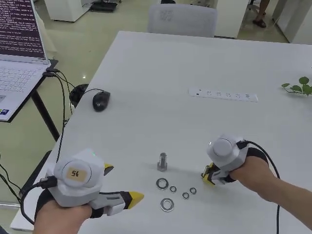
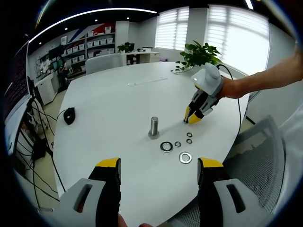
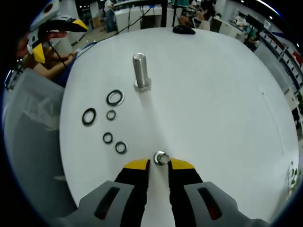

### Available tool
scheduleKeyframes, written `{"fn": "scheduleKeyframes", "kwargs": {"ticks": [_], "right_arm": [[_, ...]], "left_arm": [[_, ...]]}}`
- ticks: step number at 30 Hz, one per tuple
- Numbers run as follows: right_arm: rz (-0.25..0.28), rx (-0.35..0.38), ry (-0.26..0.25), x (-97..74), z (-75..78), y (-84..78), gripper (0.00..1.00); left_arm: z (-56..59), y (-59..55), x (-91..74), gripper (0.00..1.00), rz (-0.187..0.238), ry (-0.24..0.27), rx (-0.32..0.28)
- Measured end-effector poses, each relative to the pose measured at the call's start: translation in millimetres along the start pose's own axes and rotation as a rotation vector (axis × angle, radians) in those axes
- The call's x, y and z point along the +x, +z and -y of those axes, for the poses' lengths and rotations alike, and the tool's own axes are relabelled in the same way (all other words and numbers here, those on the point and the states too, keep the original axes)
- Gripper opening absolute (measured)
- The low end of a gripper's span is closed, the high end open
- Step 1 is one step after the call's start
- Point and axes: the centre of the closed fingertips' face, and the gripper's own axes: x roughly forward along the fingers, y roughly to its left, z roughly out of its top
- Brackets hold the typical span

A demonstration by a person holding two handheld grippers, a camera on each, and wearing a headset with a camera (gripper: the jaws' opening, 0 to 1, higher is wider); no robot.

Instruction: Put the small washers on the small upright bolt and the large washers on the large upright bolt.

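The left gripper (image 1: pixel 122 183) hangs over the near left corner of the table (image 1: pixel 146 73), its jaws wide apart and holding nothing. The right gripper (image 3: pixel 160 164) is tipped down to the tabletop on the right. Its jaws are drawn close, with the small bolt (image 3: pixel 161 157) upright right at their tips. Whether they pinch it or just flank it, I cannot tell.

The large bolt (image 1: pixel 162 162) stands upright between the two grippers, with nothing on it. All the washers lie flat on the table just near of it: two large washers (image 1: pixel 162 184) on the left and three small washers (image 1: pixel 185 195) on the right, in a loose cluster, none touching a bolt.

Farther off lie a mouse (image 1: pixel 101 100) on the left and a power strip (image 1: pixel 223 94) on the right.
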Motion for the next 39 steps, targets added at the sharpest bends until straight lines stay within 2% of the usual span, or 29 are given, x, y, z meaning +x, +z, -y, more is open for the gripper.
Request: {"fn": "scheduleKeyframes", "kwargs": {"ticks": [10, 15, 22, 25, 28, 31, 35, 38, 39], "right_arm": [[0.043, 0.053, -0.02, -14.8, -5.8, -9.3, 0.21], [0.066, 0.075, -0.005, -17.5, -18.1, -16.5, 0.21], [0.072, 0.086, 0.029, -11.0, -39.4, -21.6, 0.19], [0.089, 0.042, 0.044, -6.1, -47.3, -14.3, 0.19], [0.115, 0.0, 0.064, -0.9, -54.7, 0.4, 0.19], [0.09, -0.037, 0.066, 5.7, -55.4, 6.0, 0.19], [0.093, -0.065, 0.074, 10.7, -55.5, 14.7, 0.19], [0.096, -0.074, 0.071, 11.4, -53.9, 15.0, 0.17], [0.091, -0.1, 0.07, 11.3, -53.7, 14.5, 0.17]], "left_arm": [[0.3, 0.8, 3.4, 0.65, -0.003, -0.027, 0.023], [0.3, 2.3, 6.3, 0.65, -0.002, -0.031, 0.027], [7.7, 5.2, 10.0, 0.65, -0.004, -0.044, 0.036], [9.2, 5.2, 10.2, 0.65, -0.001, -0.044, 0.028], [11.0, 4.0, 10.2, 0.65, -0.007, -0.044, 0.03], [11.8, 3.6, 9.0, 0.65, -0.01, -0.044, 0.033], [9.2, 3.7, 6.8, 0.65, -0.008, -0.036, 0.031], [6.4, 2.4, 4.7, 0.65, -0.007, -0.024, 0.021], [6.4, 2.2, 4.2, 0.65, -0.006, -0.023, 0.018]]}}
